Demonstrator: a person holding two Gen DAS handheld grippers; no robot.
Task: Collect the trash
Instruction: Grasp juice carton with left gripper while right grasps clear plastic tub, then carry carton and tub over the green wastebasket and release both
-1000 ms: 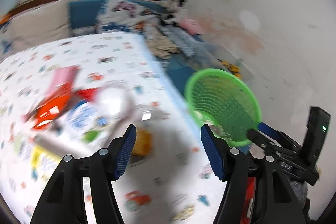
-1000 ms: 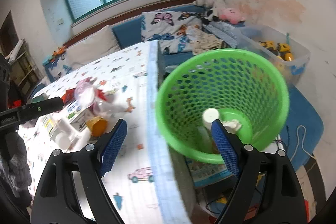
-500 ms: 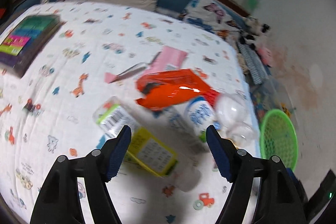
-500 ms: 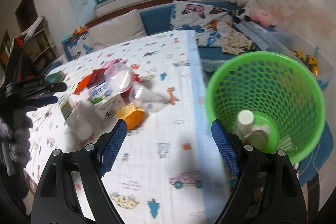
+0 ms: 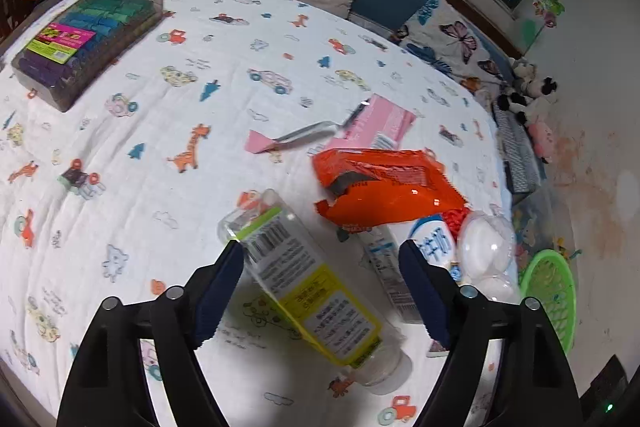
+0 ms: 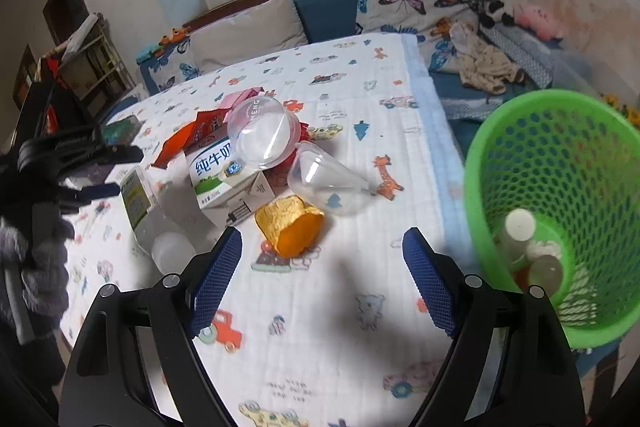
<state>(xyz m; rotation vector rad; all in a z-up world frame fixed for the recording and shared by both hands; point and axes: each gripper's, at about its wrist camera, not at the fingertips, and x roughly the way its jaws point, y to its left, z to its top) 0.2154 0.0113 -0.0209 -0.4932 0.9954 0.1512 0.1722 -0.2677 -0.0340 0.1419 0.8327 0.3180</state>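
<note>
The left claw (image 5: 320,289) is opening, nothing pressed yet — the clear bottle (image 5: 308,285) lies on the bed between its jaws, long axis from 11 to 5 o'clock. The right claw (image 6: 322,277) hangs released, the yellow wrapper (image 6: 289,225) at its 11 o'clock.

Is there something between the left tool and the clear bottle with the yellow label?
Nothing visible. The left tool hangs over the clear bottle, which lies on the table cloth between its opening jaws. The pads do not touch it.
</note>
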